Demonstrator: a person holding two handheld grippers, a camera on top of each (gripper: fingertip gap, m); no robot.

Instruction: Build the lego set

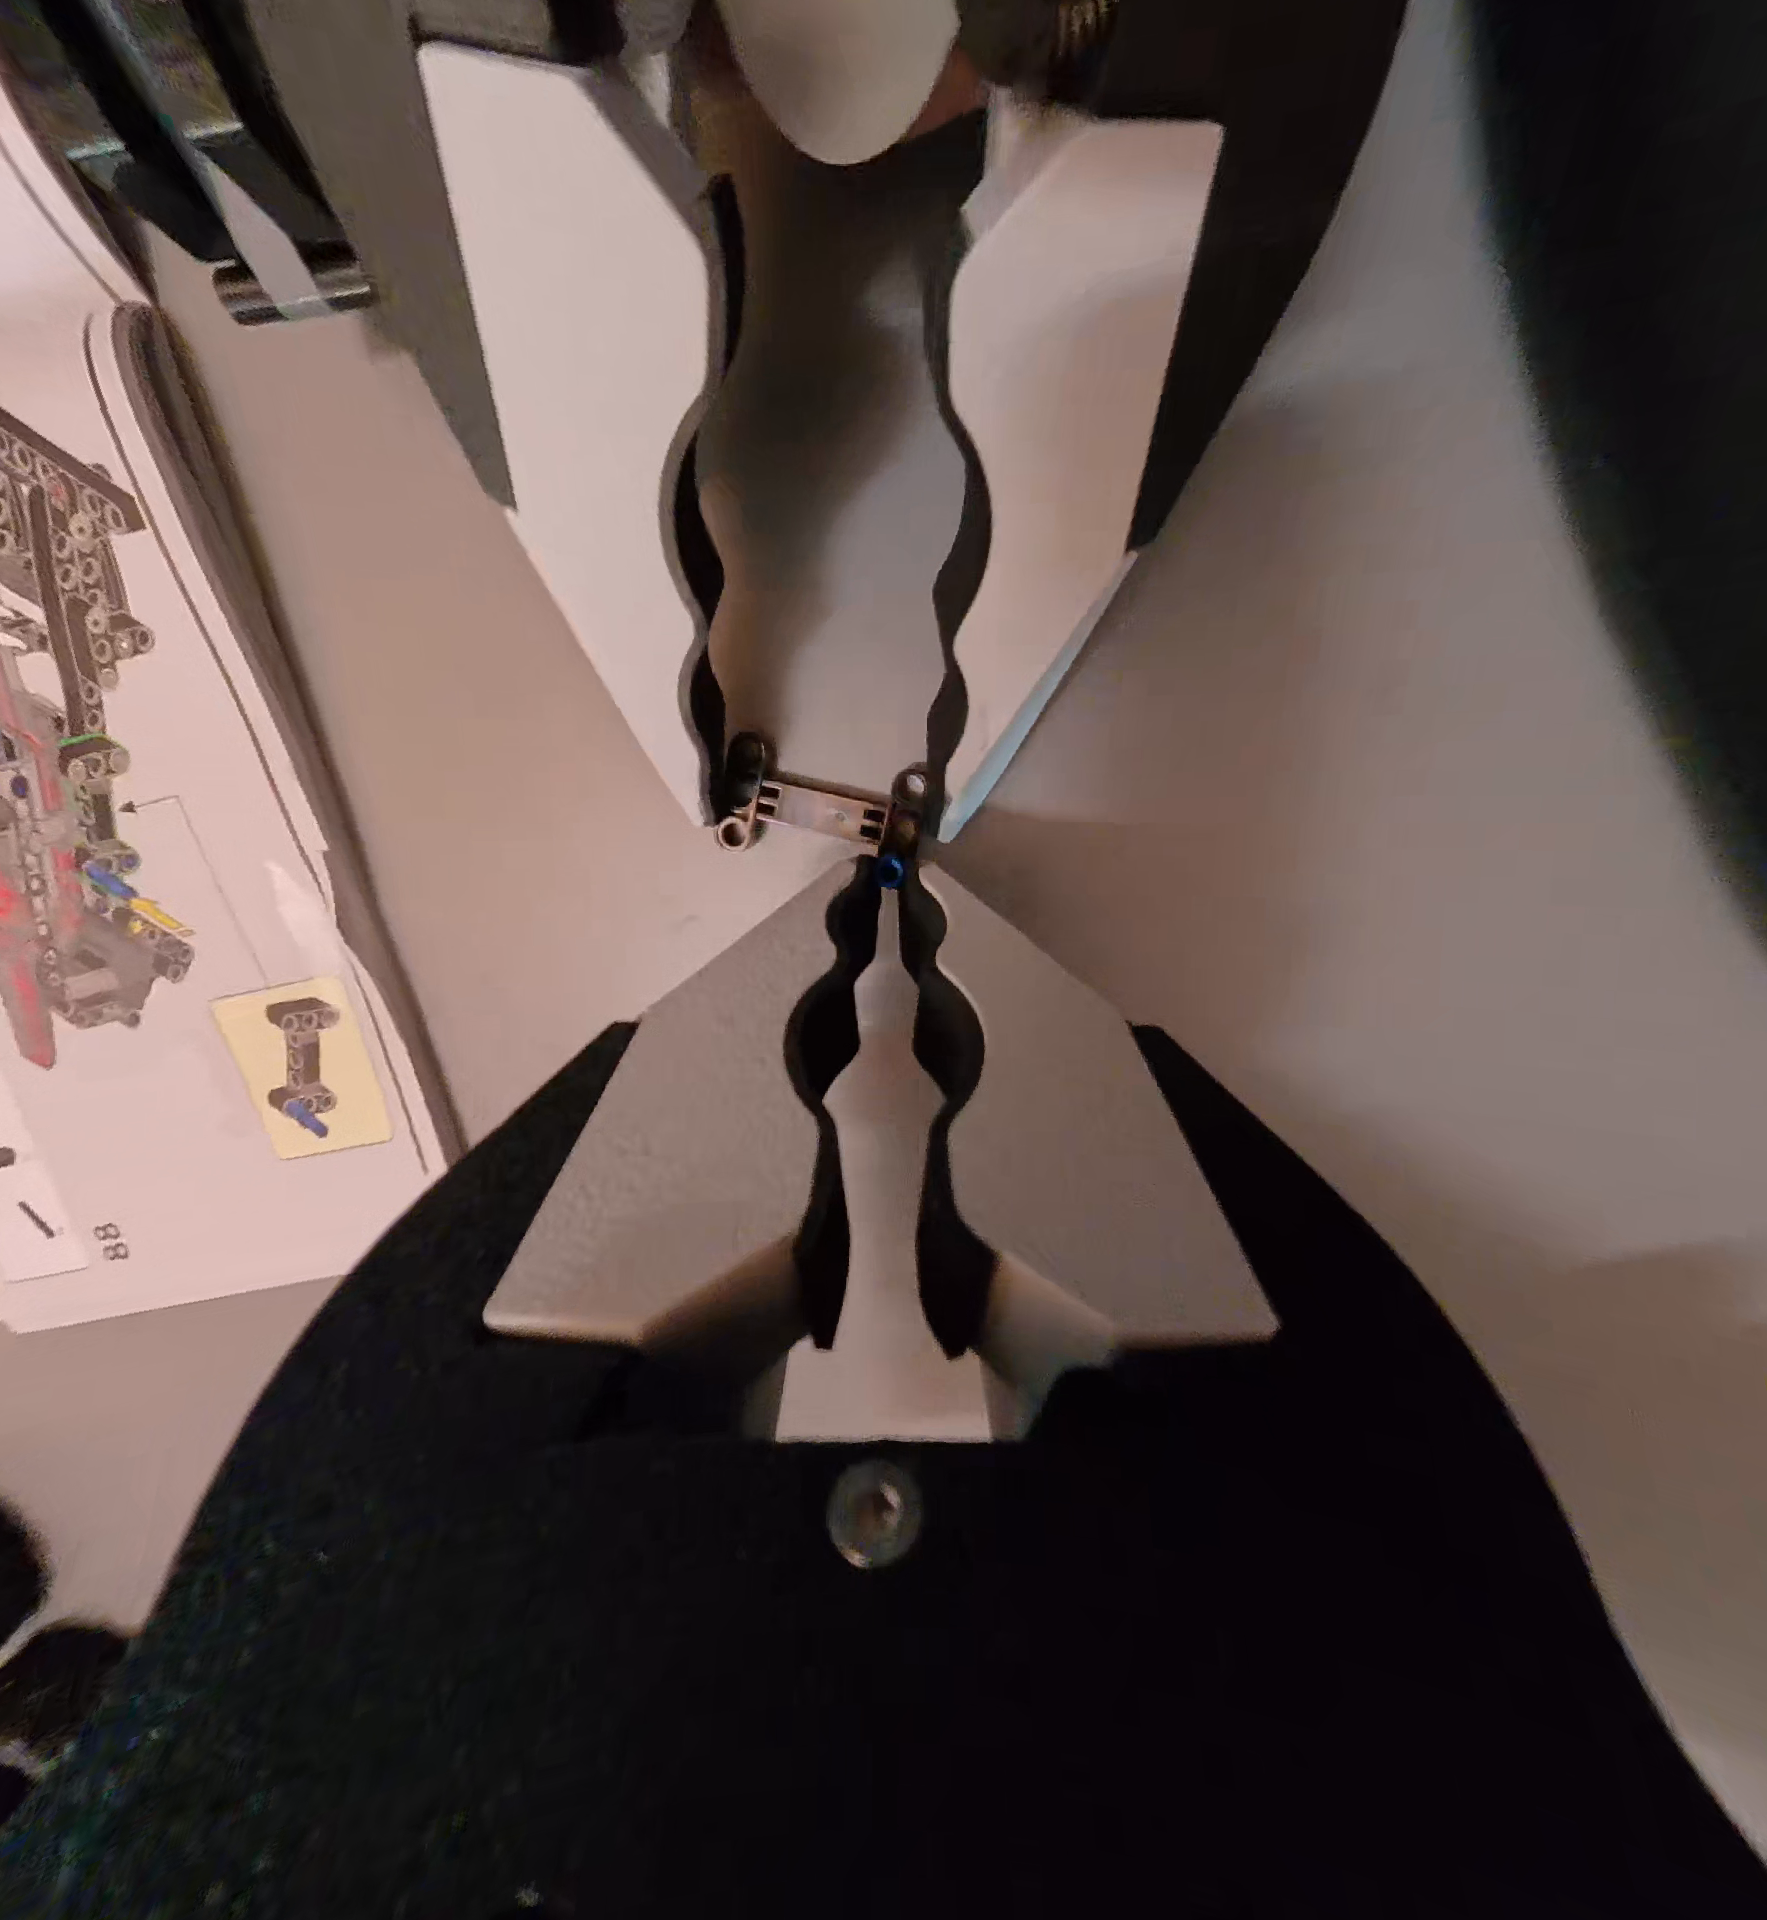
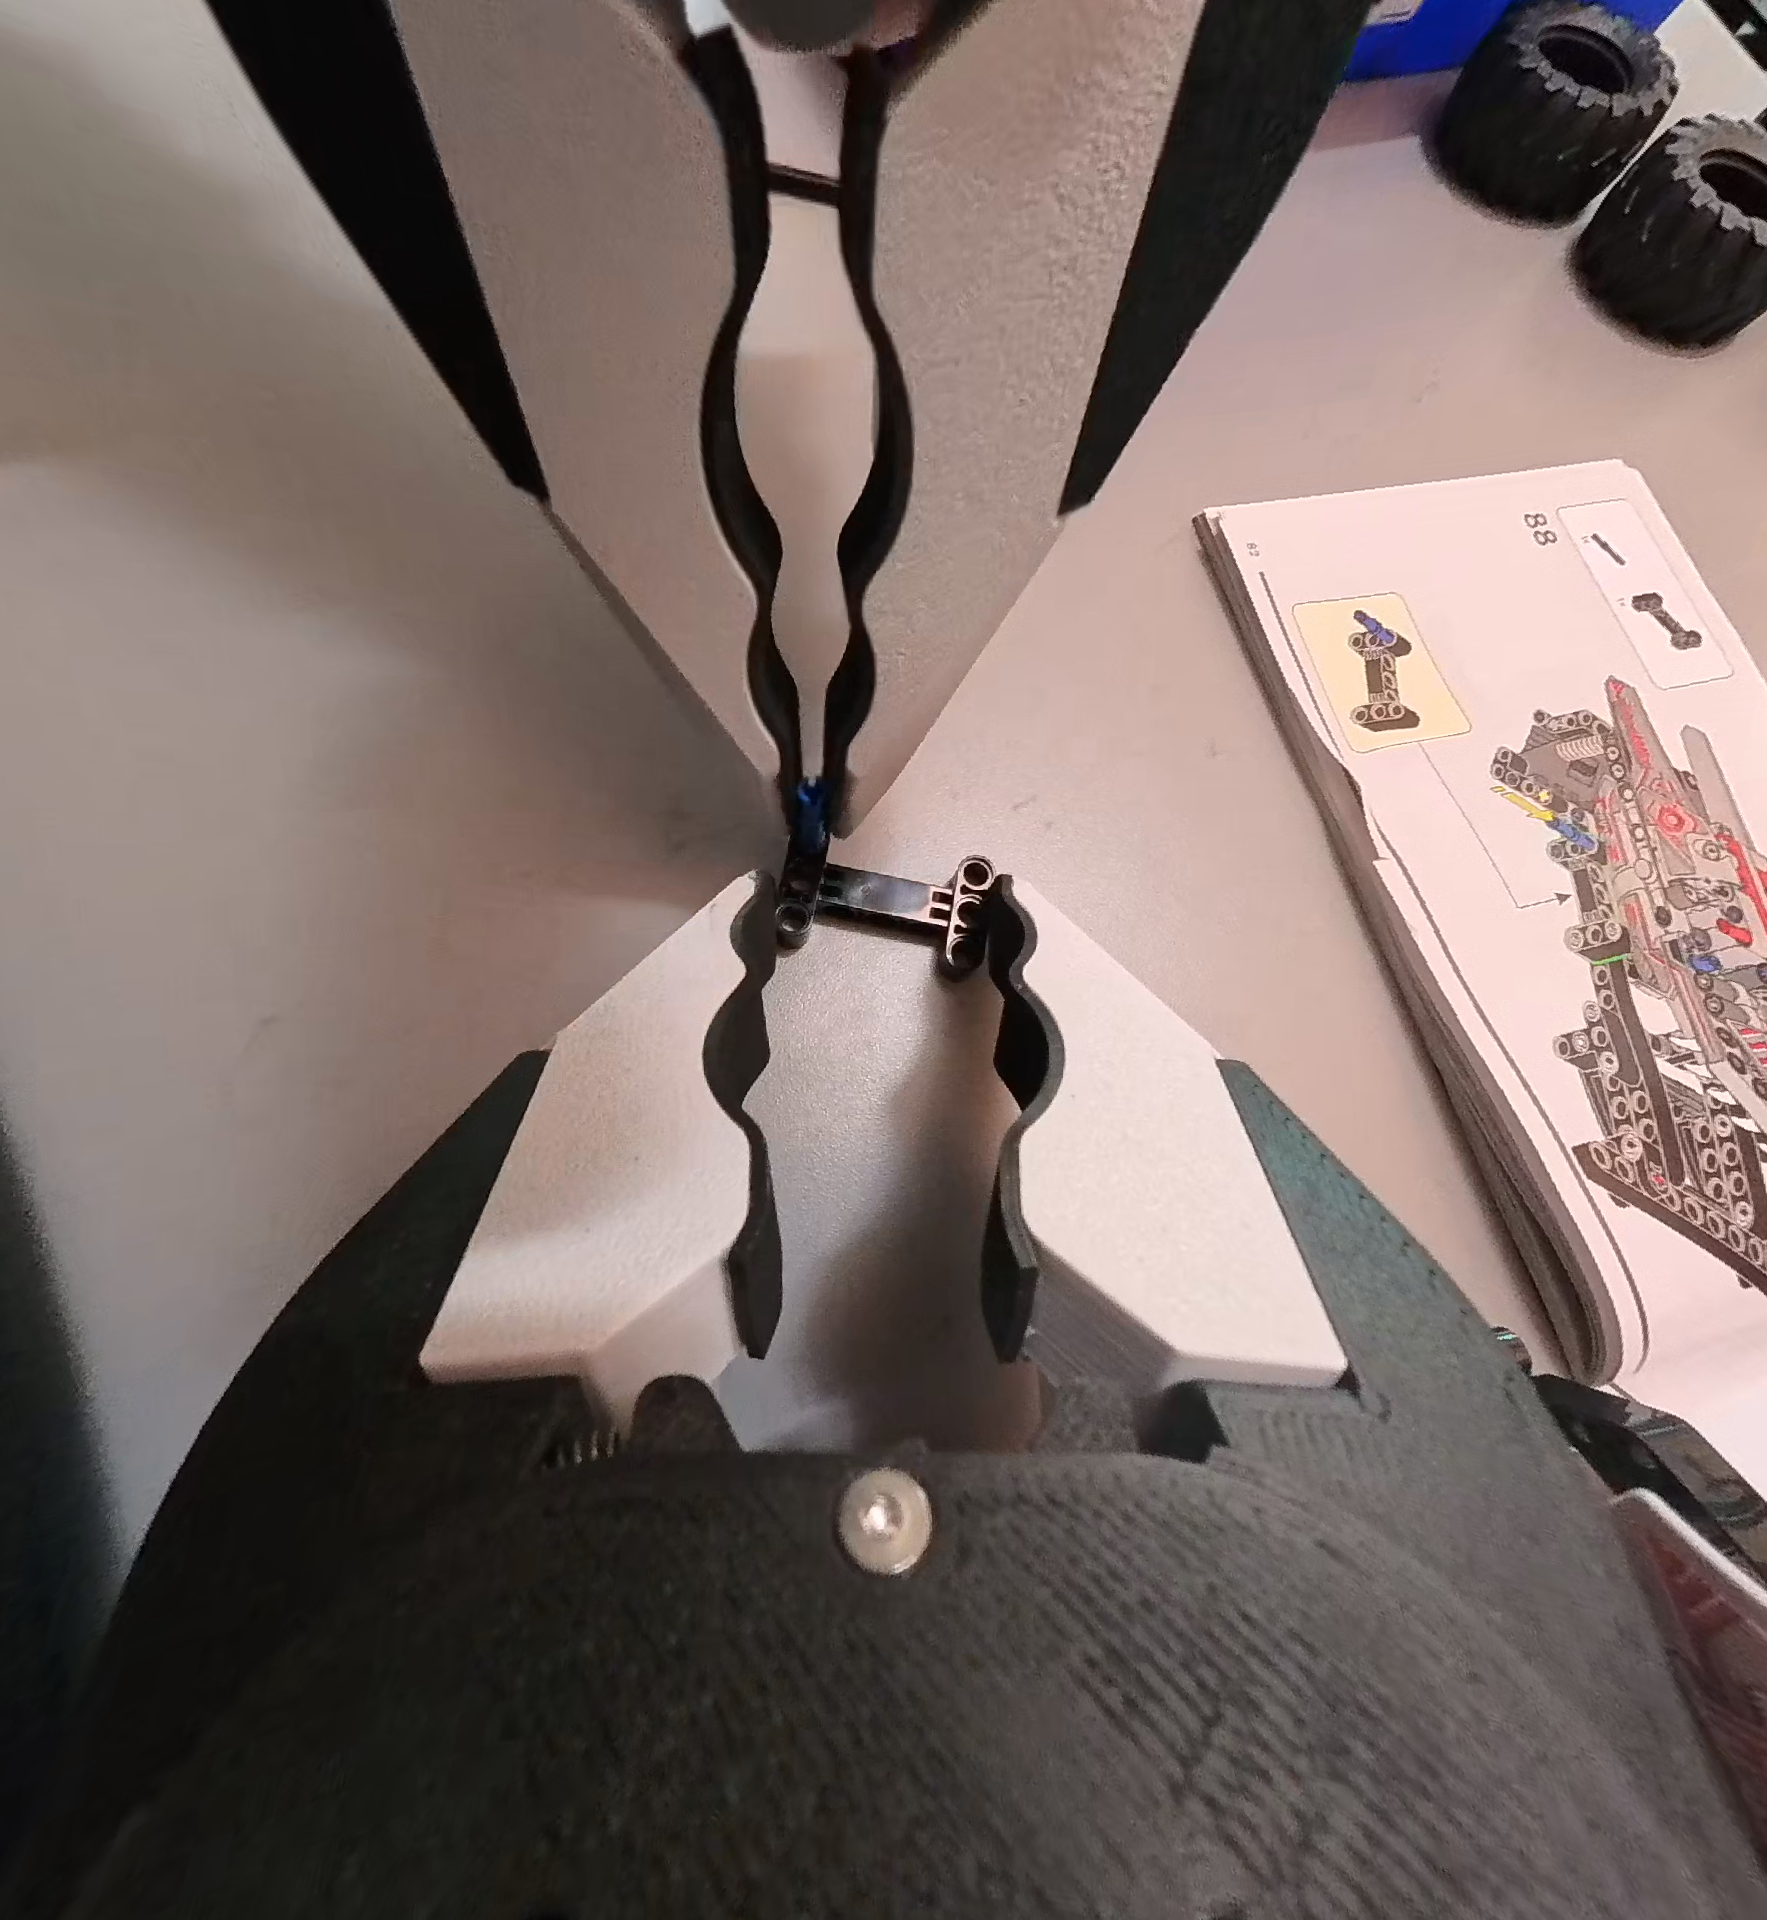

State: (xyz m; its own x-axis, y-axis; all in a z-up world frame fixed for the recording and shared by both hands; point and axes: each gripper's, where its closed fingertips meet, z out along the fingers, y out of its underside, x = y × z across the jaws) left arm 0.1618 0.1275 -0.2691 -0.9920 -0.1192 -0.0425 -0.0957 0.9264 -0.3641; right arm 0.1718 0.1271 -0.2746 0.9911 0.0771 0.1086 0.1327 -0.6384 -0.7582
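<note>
- My right gripper (image 2: pixel 884 914) holds a black H-shaped lego piece (image 2: pixel 879 902) crosswise above the pale table (image 2: pixel 235 623), its jaws clamped on the piece's two short end bars.
- My left gripper (image 1: pixel 891 883) faces it tip to tip, its jaws pinched together on a small blue pin (image 1: pixel 890 871).
- In the right wrist view the blue pin (image 2: pixel 811 805) stands at the left end bar of the piece, touching it; whether it sits fully in a hole I cannot tell.
- In the left wrist view the same lego piece (image 1: pixel 825 805) spans the right gripper (image 1: pixel 825 790), and the pin meets its right end.
- An open instruction booklet (image 2: pixel 1481 831) lies flat on the table to the right in the right wrist view, showing a red and grey vehicle drawing and a yellow inset.
- The booklet (image 1: pixel 183 935) appears at the left in the left wrist view.
- Several black knobby tyres (image 2: pixel 1710 197) sit on the table at the far right, beyond the booklet, beside a blue object (image 2: pixel 1398 47) at the far edge.
</note>
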